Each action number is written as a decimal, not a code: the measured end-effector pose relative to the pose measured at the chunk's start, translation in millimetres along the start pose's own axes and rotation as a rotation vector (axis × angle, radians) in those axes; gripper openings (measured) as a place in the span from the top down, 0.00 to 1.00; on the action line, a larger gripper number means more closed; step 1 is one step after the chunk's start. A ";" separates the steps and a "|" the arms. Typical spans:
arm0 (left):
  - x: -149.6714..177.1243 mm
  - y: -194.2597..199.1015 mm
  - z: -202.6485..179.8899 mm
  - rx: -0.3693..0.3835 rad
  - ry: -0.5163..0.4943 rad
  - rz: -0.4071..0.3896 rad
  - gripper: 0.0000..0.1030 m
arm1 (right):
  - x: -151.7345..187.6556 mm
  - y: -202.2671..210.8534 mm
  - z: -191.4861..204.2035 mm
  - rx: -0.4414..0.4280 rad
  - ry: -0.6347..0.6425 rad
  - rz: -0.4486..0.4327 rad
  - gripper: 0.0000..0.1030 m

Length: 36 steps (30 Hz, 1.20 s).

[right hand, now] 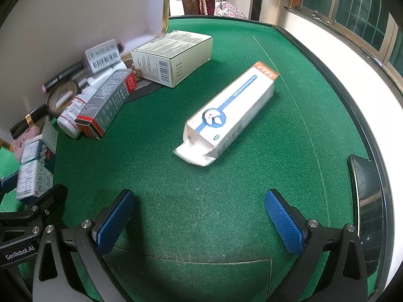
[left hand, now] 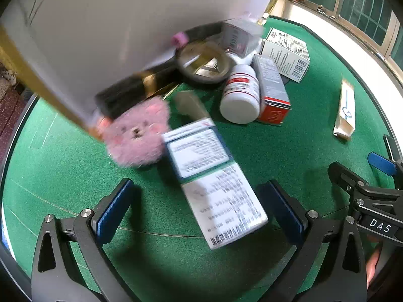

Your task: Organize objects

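Green felt covers the counter [right hand: 226,214], with a window [right hand: 352,7] along its far right side. Both tools point steeply down at the felt with their blue pads spread wide and gripping nothing. Just ahead of the left tool [left hand: 201,211], a blue-and-white medicine box [left hand: 216,188] lies blurred between the line of its pads without touching either. Beside that box sits a pink plush bear face [left hand: 137,136], partly under a large white board with a gold edge [left hand: 100,25] that tilts over the left of the counter. Farther out is a cluster: a white pill bottle [left hand: 240,95] on its side, touching a grey box with a red end [left hand: 272,93], a roll of tape [left hand: 204,63] and a white printed carton [left hand: 287,54]. The right tool [right hand: 199,224] hovers over bare felt, and well ahead of it, apart from the cluster, a long white toothpaste box [right hand: 231,115] lies flat with its near flap open.
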<state>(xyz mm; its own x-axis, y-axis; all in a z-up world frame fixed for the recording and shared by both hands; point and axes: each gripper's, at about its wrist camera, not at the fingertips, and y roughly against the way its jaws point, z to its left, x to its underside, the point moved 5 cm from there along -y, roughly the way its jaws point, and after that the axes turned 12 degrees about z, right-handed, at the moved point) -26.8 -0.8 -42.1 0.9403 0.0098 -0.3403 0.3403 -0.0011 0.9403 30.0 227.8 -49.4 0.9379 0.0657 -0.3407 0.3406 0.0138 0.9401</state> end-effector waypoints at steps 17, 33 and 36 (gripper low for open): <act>-0.8 0.5 0.7 0.000 0.000 -0.001 0.00 | -0.6 -0.2 1.0 0.000 0.000 0.000 0.00; 1.1 0.7 0.0 0.000 -0.001 -0.001 0.00 | -3.2 -2.3 5.2 0.001 0.000 0.000 0.00; 1.1 0.6 0.1 0.001 -0.001 -0.001 0.00 | -3.1 -2.4 5.4 0.001 0.000 0.000 0.00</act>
<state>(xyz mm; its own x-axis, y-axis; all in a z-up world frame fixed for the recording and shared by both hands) -25.5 -0.8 -41.8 0.9401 0.0091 -0.3409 0.3409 -0.0016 0.9401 26.6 222.2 -50.6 0.9378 0.0657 -0.3409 0.3407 0.0132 0.9401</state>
